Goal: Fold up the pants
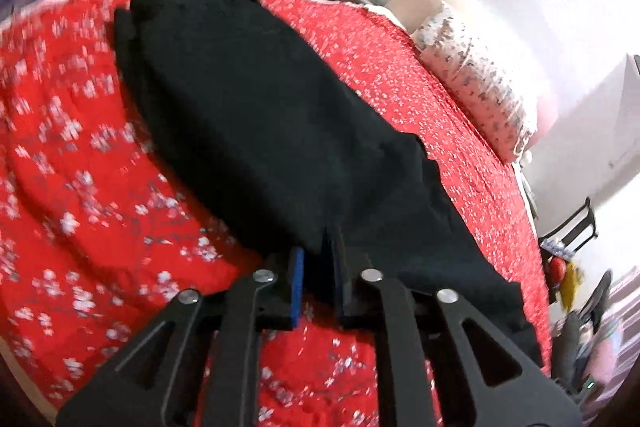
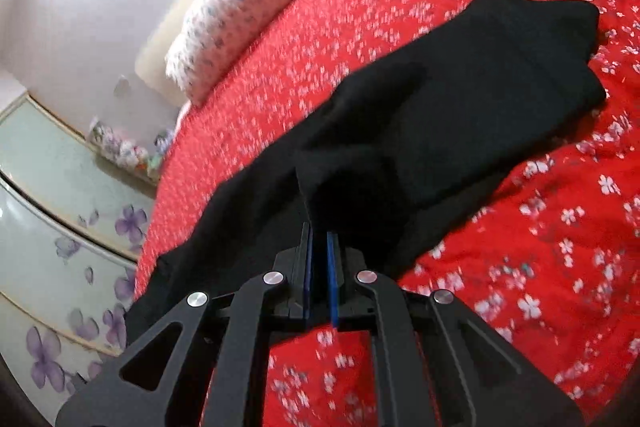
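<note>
Black pants (image 1: 248,99) lie across a red flowered bedspread (image 1: 80,187), with their near end lifted. My left gripper (image 1: 318,247) is shut on the near edge of the pants, the cloth pinched between its blue pads. In the right wrist view the pants (image 2: 460,99) stretch away to the upper right. My right gripper (image 2: 319,239) is shut on another part of the near edge, and black cloth hangs off to its left. Both views are blurred by motion.
A white patterned pillow (image 1: 476,79) lies at the head of the bed, also in the right wrist view (image 2: 224,27). A wardrobe with purple flower doors (image 2: 60,227) stands beside the bed. A chair and clutter (image 1: 576,239) stand past the bed's edge.
</note>
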Demonstrator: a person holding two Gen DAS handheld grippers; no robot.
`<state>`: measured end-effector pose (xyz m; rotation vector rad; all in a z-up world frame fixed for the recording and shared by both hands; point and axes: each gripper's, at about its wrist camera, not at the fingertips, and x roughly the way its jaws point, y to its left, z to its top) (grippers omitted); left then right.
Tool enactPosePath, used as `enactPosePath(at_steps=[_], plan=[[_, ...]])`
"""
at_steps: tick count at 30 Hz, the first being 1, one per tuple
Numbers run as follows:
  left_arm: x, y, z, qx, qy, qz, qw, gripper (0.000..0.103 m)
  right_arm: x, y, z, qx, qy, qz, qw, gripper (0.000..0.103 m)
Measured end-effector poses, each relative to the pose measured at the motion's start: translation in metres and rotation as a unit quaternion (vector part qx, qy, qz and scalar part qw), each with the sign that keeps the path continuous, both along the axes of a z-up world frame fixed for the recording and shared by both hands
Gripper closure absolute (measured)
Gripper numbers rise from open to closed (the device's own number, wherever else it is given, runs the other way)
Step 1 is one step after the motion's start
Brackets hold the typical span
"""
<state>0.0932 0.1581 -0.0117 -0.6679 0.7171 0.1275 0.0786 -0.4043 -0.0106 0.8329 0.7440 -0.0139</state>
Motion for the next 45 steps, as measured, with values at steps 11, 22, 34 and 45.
enactPosePath(at_steps=[11,22,34,45], plan=[[-0.048,-0.042,0.038,0.118,-0.09,-0.073,0.9863,0.012,-0.034,-0.083,0.074,-0.111,-0.029,-0.063,0.991,0.056],[-0.055,-0.075,0.025,0.118,-0.081,-0.136,0.9803,0.008,0.035,-0.138,0.026,-0.173,0.124,-0.046,0.976,0.058],[-0.046,-0.071,0.016,0.104,-0.063,-0.134,0.9835,0.006,0.04,-0.091,0.018,-0.287,0.128,0.047,0.948,0.088],[-0.042,-0.077,0.016,0.119,-0.058,-0.136,0.9818,0.005,0.078,-0.102,0.056,-0.488,0.132,0.021,0.863,0.09]])
